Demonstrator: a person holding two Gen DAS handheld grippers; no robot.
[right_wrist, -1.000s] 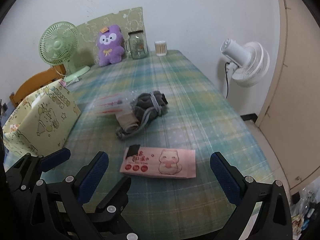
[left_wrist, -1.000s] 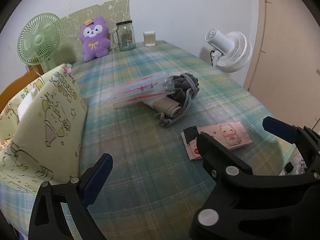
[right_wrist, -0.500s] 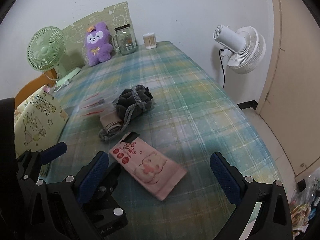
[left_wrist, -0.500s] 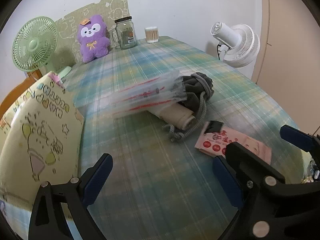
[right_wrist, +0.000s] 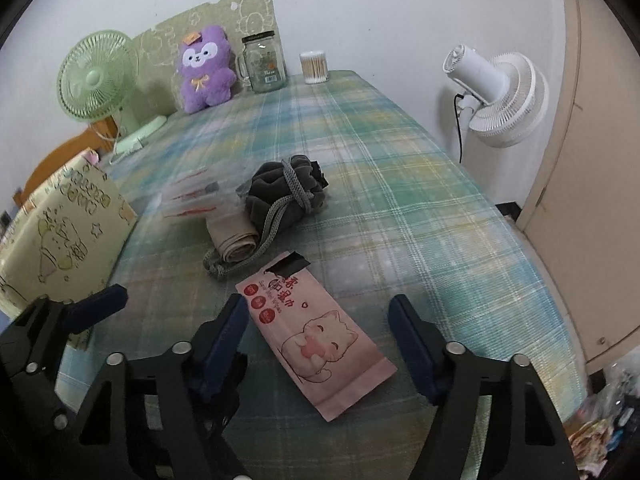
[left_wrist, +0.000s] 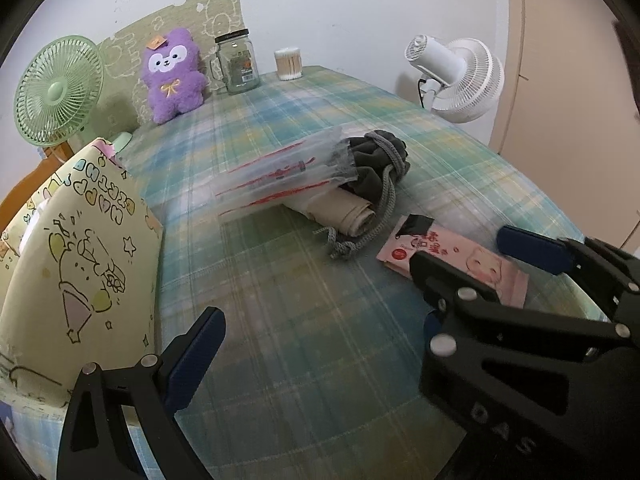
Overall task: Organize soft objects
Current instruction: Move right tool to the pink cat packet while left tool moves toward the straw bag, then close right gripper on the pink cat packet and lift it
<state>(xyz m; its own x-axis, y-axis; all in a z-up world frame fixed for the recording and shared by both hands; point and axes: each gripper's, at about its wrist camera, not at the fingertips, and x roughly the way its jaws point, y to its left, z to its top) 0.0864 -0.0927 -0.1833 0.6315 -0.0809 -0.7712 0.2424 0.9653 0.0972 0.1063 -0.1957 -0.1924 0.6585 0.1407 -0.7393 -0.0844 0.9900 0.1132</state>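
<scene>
A pink wet-wipes pack [right_wrist: 316,340] with a cat picture lies flat on the plaid tablecloth; my right gripper [right_wrist: 320,336] is open and straddles it, one finger on each side. The pack also shows in the left wrist view [left_wrist: 460,260]. Beyond it lie a grey drawstring pouch [right_wrist: 288,188], a rolled beige cloth [right_wrist: 234,240] and a clear plastic bag with red print [left_wrist: 288,172]. My left gripper [left_wrist: 316,344] is open and empty above bare tablecloth. The right gripper crosses the left wrist view at right.
A yellow cartoon-print storage bag [left_wrist: 72,264] stands at the table's left. At the far end are a purple plush [right_wrist: 206,68], a glass jar [right_wrist: 262,62], a cotton-swab tub [right_wrist: 314,67] and a green fan [right_wrist: 98,76]. A white fan [right_wrist: 500,96] stands off the right edge.
My right gripper has moved forward and down until its open fingers straddle the pink wipes pack. The left gripper's view has shifted slightly; it stays open and empty.
</scene>
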